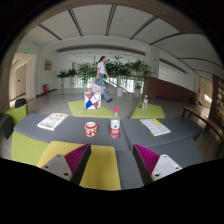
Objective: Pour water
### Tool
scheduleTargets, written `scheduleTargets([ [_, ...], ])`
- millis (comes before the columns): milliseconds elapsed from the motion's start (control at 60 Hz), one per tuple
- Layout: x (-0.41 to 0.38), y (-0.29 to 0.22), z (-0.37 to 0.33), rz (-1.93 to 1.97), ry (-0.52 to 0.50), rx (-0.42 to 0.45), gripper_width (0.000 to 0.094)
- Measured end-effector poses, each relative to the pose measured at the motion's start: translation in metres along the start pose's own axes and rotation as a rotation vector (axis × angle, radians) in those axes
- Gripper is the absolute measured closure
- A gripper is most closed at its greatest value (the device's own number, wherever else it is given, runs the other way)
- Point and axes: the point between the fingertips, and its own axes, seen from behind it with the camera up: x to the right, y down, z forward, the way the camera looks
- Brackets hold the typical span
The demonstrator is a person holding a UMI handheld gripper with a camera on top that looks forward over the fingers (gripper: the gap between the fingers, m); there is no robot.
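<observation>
Beyond the claw [111,160], on the grey tabletop [130,140], stands a small clear plastic bottle with a red cap [115,124], and just beside it a short red-and-white patterned cup [91,128]. Both sit well ahead of the magenta pads [146,158], which are spread wide with nothing between them. Farther back stands a colourful carton [93,98], with papers [52,121] off to one side. Green plants [125,70] line the hall, where a person [101,68] walks.

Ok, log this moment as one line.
gripper: open, empty | bottle: upright on table, ahead | cup: left of bottle | pour: not begun
</observation>
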Motion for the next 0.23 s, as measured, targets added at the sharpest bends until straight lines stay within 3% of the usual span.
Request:
scheduleTargets([
  [233,0.0077,0.0062,-0.0067,-0.004,0.035,0.011,0.0077],
])
